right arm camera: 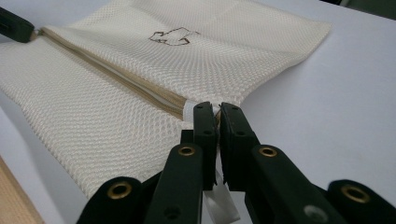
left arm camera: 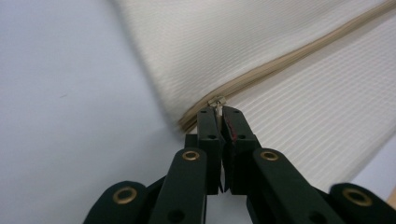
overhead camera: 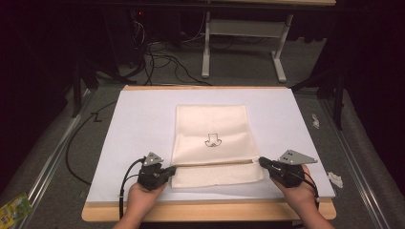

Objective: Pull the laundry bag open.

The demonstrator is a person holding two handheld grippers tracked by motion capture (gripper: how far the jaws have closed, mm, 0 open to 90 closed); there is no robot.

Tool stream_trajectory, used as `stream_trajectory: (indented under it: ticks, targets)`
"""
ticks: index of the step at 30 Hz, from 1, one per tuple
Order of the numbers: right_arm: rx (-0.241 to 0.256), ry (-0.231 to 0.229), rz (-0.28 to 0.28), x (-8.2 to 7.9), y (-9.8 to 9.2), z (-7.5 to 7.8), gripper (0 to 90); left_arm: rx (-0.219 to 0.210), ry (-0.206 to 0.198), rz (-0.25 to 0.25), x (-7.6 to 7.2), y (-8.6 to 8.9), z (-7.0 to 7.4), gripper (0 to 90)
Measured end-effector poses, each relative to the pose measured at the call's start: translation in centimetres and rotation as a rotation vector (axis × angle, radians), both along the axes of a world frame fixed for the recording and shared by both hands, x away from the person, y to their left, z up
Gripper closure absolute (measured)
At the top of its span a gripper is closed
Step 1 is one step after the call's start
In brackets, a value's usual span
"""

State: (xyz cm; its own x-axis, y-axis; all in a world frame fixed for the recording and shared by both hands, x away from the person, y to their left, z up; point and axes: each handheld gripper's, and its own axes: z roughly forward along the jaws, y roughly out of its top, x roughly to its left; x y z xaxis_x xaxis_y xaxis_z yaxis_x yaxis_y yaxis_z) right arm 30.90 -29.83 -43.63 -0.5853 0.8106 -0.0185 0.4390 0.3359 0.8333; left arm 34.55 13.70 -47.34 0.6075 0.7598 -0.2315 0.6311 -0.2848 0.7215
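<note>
A cream mesh bag (overhead camera: 210, 131) with a small black drawing (overhead camera: 211, 140) lies flat on the white board (overhead camera: 138, 119). A beige zipper (left arm camera: 289, 58) runs across its near part. My left gripper (overhead camera: 171, 169) is at the bag's left edge, shut on the metal zipper pull (left arm camera: 217, 103). At the right end of the zipper (right arm camera: 116, 77) my right gripper (overhead camera: 261, 161) is shut on the bag's edge (right arm camera: 215, 109), where a white label (right arm camera: 219, 200) hangs under the jaws. The left gripper's tip (right arm camera: 16, 25) shows far left in the right gripper view.
The white board rests on a wooden table (overhead camera: 205, 210) whose front edge is near the hands. Metal rails (overhead camera: 52, 157) flank the table. White scraps (overhead camera: 335, 179) lie to the right, a green packet (overhead camera: 14, 207) on the floor at left. Cables (overhead camera: 162, 59) and a table frame (overhead camera: 243, 40) stand beyond.
</note>
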Motion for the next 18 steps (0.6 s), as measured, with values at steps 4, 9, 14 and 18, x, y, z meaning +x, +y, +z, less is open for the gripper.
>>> stream_trajectory:
  ticks: [4, 9, 14, 18]
  targets:
    - [0.014, 0.005, -0.009, 0.1, -0.4, -0.1, 87.0, -0.013, 0.014, 0.006, -0.3, 1.8, -0.1, 87.4]
    - [0.006, -0.007, -0.013, 0.1, -0.4, 0.0, 86.9, -0.004, 0.014, 0.002, -0.5, 1.2, -0.3, 87.2]
    - [0.027, 0.011, -0.009, 0.0, -1.0, -0.2, 86.1, 0.019, -0.009, -0.016, -0.7, 0.8, -0.5, 86.6]
    - [0.032, 0.020, -0.002, 0.1, -1.0, -0.4, 85.4, 0.024, -0.021, -0.014, -0.7, 0.9, -0.5, 82.5]
